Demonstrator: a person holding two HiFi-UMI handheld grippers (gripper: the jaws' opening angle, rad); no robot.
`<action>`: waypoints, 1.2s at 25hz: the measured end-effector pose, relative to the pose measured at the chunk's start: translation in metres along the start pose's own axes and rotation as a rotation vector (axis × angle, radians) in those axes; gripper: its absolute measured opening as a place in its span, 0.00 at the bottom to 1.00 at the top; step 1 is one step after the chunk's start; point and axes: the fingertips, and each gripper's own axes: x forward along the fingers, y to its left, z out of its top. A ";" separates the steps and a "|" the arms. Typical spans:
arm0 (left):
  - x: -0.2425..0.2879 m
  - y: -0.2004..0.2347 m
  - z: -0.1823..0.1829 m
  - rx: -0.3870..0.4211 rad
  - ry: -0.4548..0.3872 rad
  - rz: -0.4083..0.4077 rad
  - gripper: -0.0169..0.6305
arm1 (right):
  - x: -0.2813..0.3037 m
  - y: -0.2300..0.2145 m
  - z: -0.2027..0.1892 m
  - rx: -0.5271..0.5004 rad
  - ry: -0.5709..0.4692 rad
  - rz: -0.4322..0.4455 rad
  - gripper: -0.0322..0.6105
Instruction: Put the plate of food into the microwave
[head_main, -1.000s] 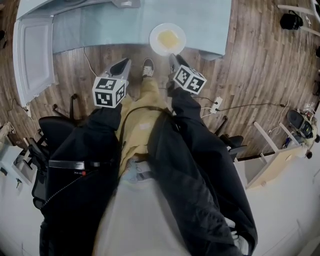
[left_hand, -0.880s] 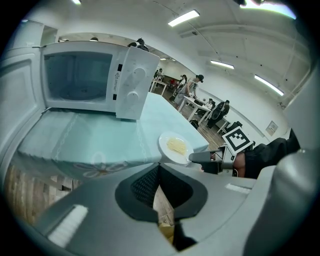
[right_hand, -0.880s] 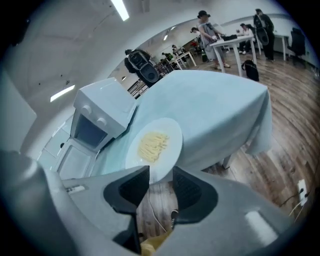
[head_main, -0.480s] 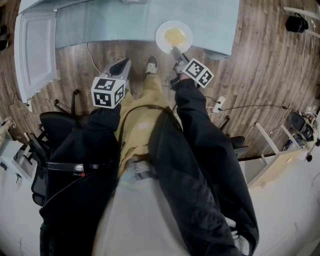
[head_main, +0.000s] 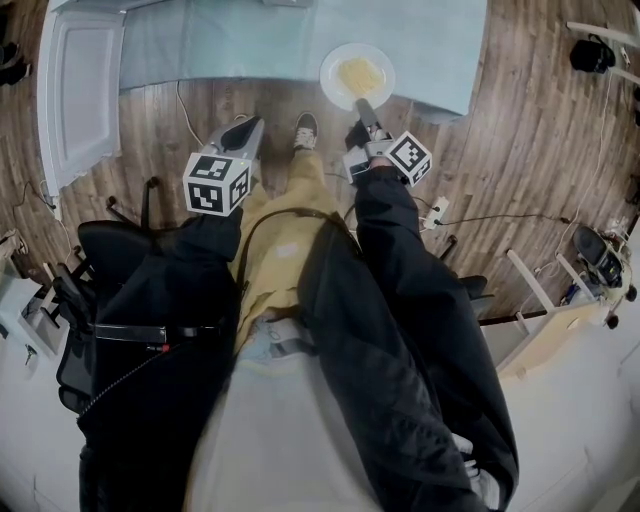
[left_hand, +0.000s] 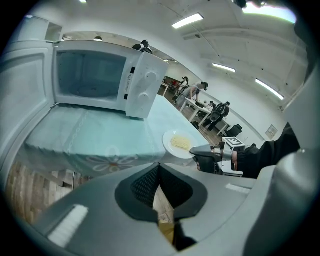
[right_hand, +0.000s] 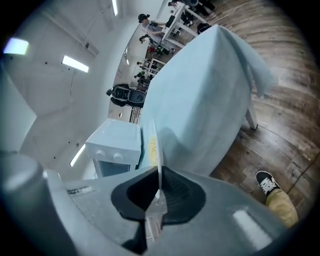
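Pale teal cloth covers the long table (head_main: 250, 50). At its far left corner stands the boxy white microwave (left_hand: 100, 80), which I read as having its door swung wide open. The round white ceramic plate (head_main: 358, 75) sits at the table's near edge, toward the right corner and well apart from the oven.

My right gripper (head_main: 365, 108) has reached the plate's near rim. Its jaws have just been closing, and in the right gripper view the rim runs edge-on straight between the pads, so I judge it pinched. My left gripper (head_main: 240, 128) hangs off the near edge over the wooden floor, its jaws drawn together on nothing. The yellow heap of noodles (head_main: 362, 73) lies in the middle of the plate.

The step in hand is securing the grasp before the lift. A single bite on one rim leaves the plate's whole weight hanging off the pads, so I would:

- check the bite is deep enough;
- raise it slowly;
- keep the plate level so the noodles stay put.

Bringing the left gripper under the opposite rim would steady the carry toward the open cavity. The door looks like the thing to steer clear of.
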 end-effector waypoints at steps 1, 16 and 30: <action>-0.002 0.003 0.000 -0.003 -0.004 0.001 0.02 | -0.001 0.002 -0.004 0.003 0.003 0.002 0.06; -0.041 0.058 0.013 -0.085 -0.095 0.048 0.02 | 0.045 0.069 -0.086 -0.070 0.163 0.091 0.06; -0.077 0.136 0.028 -0.152 -0.160 0.104 0.02 | 0.128 0.129 -0.151 -0.116 0.278 0.137 0.06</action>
